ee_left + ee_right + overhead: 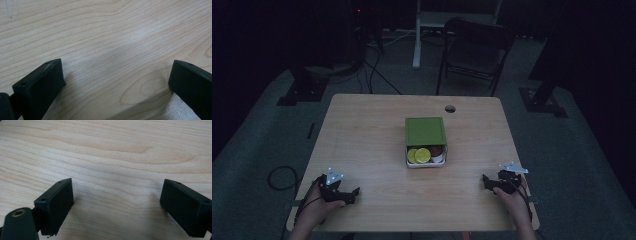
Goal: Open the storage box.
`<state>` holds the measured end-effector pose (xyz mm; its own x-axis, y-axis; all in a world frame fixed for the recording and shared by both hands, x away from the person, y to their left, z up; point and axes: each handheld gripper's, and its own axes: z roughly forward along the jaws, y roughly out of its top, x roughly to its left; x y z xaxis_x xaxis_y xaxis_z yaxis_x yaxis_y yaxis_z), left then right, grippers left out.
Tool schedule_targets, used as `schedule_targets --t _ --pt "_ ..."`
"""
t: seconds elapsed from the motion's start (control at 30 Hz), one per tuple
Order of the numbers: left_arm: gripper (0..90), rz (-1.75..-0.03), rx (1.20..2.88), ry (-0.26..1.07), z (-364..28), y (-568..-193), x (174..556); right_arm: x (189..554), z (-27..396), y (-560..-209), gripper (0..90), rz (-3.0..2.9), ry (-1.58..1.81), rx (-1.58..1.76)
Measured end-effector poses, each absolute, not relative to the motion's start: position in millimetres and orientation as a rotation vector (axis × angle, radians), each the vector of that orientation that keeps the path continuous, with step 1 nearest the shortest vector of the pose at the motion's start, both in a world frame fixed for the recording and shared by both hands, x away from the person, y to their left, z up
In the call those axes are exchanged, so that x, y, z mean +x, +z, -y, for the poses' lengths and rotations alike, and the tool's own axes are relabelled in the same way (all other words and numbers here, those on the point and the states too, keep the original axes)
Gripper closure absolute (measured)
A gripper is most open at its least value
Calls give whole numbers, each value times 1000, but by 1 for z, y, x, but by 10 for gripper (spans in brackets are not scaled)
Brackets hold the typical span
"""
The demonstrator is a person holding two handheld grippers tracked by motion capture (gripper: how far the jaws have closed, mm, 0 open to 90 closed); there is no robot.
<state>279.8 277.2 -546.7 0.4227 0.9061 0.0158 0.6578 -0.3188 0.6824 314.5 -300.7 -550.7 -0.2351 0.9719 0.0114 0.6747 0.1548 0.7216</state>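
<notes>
In the high view, one wooden table fills the middle of the frame. At its centre sits one white box with a green lid slid toward the top of the frame, so the lower part is uncovered. Inside show two yellow-green round pieces and one brownish piece; what they are is too small to tell. The left gripper rests at the lower left and the right gripper at the lower right, both well apart from the box and empty. One folding chair stands at the top.

In the left gripper view, the two black jaws stand wide apart over bare wood.

In the right gripper view, the jaws are likewise spread, nothing between them.

The lid looks light and stiff, probably smooth; its side edges seem the best place to pinch, with the other gripper steadying the box.
</notes>
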Motion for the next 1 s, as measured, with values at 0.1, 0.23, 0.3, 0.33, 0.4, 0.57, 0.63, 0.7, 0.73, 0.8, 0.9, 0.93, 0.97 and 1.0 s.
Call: schedule_targets --t 0.1,0.23,0.3,0.33,0.4,0.57,0.63,0.7,0.73,0.8,0.9,0.93,0.97,1.0 --pt "4 -1314 2082 537 -277 -547 280 314 301 -551 112 -1976 853 1564" --pt "5 -1282 2097 533 -276 -547 279 314 301 -551 112 -1976 853 1562" --pt "12 -1267 2104 541 -275 -546 279 314 301 -551 112 -1976 853 1562" --pt "12 -1262 2104 541 -275 -546 278 314 301 -551 112 -1976 853 1564" --pt "12 -1248 2110 551 -274 -546 278 314 301 -551 112 -1976 853 1562" --pt "12 -1201 2134 564 -268 -546 278 314 301 -551 112 -1976 853 1563" --pt "12 -1193 2139 567 -266 -545 278 314 301 -551 112 -1976 853 1564" --pt "12 -1169 2158 579 -261 -544 280 314 301 -551 112 -1976 854 1564" --pt "12 -1169 2158 579 -261 -544 280 314 301 -551 112 -1976 854 1564" --pt "12 -1154 2163 580 -257 -542 281 314 301 -551 112 -1976 853 1562" --pt "12 -1153 2149 585 -253 -541 283 314 301 -551 112 -1976 854 1564" --pt "12 -1144 2158 591 -251 -540 284 314 301 -551 112 -1976 854 1564" --pt "13 -1135 2164 599 -250 -540 284 314 301 -551 112 -1976 853 1564" --pt "13 -1122 2178 607 -247 -539 284 314 301 -551 112 -1976 853 1564"
